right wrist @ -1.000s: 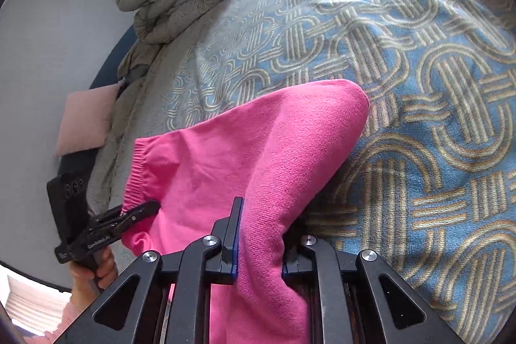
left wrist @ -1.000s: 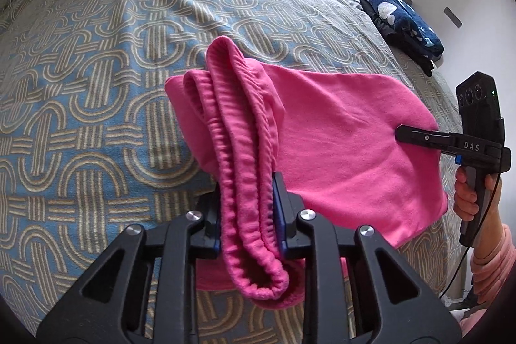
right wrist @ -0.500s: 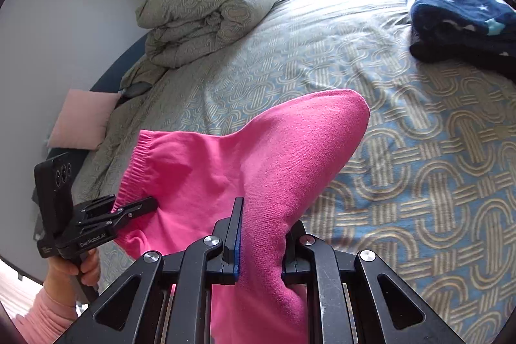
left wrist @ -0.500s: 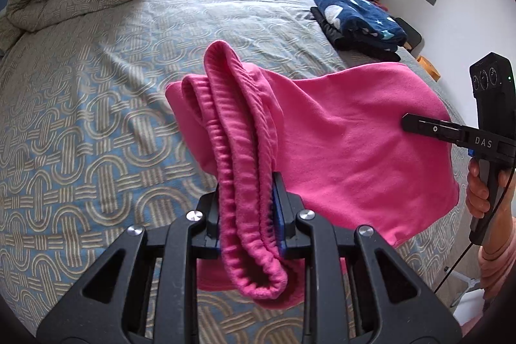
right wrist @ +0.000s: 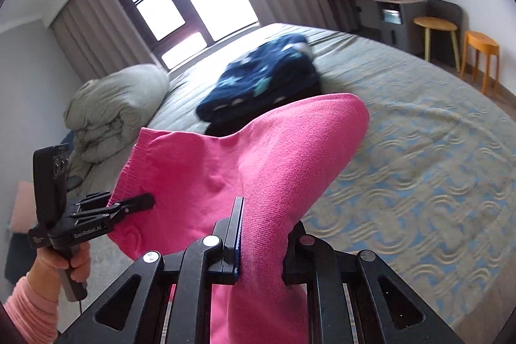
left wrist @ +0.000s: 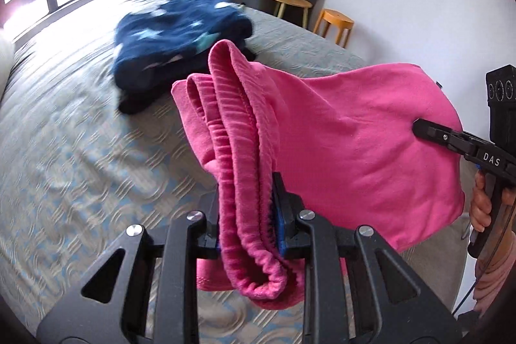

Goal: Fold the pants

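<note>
Bed (left wrist: 80,150) beneath gripper-held pink pants (left wrist: 354,144)

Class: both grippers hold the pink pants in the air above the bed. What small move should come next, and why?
Probably lower the pink pants onto the dark blue folded pile: the left gripper and right gripper hold them already folded, lifted off the bed.

Both grippers were matte black. The left gripper (right wrist: 130,203) carried white "GenRobot.AI" lettering, a boxy camera block on top and a pistol handle. The right gripper (left wrist: 425,128) read "DAS" in white, and a thin dark cable trailed from its handle. Silver screws dotted the linkage arms; blue pads lined the fingers. Pink ribbed sleeves (right wrist: 30,308) covered the wrists.
</note>
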The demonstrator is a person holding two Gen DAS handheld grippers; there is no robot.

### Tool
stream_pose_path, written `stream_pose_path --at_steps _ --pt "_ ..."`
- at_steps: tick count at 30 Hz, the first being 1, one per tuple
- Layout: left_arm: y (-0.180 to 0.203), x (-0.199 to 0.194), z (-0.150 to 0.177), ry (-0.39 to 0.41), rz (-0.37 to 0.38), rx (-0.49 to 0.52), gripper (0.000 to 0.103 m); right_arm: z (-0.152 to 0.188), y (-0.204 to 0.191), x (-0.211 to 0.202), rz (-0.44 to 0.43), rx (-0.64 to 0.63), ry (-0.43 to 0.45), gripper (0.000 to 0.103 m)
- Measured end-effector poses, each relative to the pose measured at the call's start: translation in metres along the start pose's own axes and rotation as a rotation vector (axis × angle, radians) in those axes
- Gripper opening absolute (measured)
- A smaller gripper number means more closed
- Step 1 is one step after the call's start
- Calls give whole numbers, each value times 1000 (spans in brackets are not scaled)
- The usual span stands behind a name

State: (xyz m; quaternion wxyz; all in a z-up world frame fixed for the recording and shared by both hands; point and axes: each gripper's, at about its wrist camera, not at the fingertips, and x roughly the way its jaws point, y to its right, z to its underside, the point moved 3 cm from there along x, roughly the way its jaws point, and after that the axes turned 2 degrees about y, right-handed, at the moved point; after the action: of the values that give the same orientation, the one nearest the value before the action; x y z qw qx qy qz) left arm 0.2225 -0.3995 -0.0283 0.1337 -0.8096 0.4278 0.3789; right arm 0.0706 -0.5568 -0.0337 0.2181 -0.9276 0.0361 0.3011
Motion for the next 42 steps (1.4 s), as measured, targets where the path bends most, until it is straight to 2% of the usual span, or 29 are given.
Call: stream_pose_path --at_steps 6,7,8,9,10,11,13,14,15,18,22,27,33,35,38,42 --pt "92 80 -85 13 11 184 26 -40 108 -39 149 118 130 15" --pt "101 96 -95 18 -7 199 27 -45 125 -40 167 140 142 15" --pt "108 114 -104 19 -47 210 34 -48 142 -40 186 166 152 16" --pt "110 133 -109 10 -113 225 39 -49 160 -39 198 193 154 19" --pt "112 155 -111 -14 -220 256 50 -51 178 -33 211 221 143 23" --pt "110 173 -109 -48 -326 291 57 -49 197 -24 256 254 111 35" --pt "99 196 -98 -115 -469 327 57 -35 241 -10 482 332 4 47" --pt "94 198 -90 -124 -487 326 57 -24 257 -7 574 356 -47 48" --pt "89 196 -82 -117 -469 313 57 -14 268 -6 600 368 -73 47" --pt "72 181 -70 -90 -428 272 57 8 280 -19 509 416 -11 50" --pt "59 150 -65 -81 -388 214 57 14 264 -41 536 402 36 53" --pt "72 88 -55 -2 -268 169 58 9 190 -63 500 255 98 53" --pt "100 23 -43 88 -158 142 63 13 102 -79 451 138 159 60" --pt "108 -4 -35 139 -125 148 69 14 80 -83 435 114 168 61" --pt "117 -43 -23 225 -99 161 80 24 49 -99 428 78 185 62" --pt "121 -82 -3 264 -110 138 81 39 31 -115 456 80 222 65"
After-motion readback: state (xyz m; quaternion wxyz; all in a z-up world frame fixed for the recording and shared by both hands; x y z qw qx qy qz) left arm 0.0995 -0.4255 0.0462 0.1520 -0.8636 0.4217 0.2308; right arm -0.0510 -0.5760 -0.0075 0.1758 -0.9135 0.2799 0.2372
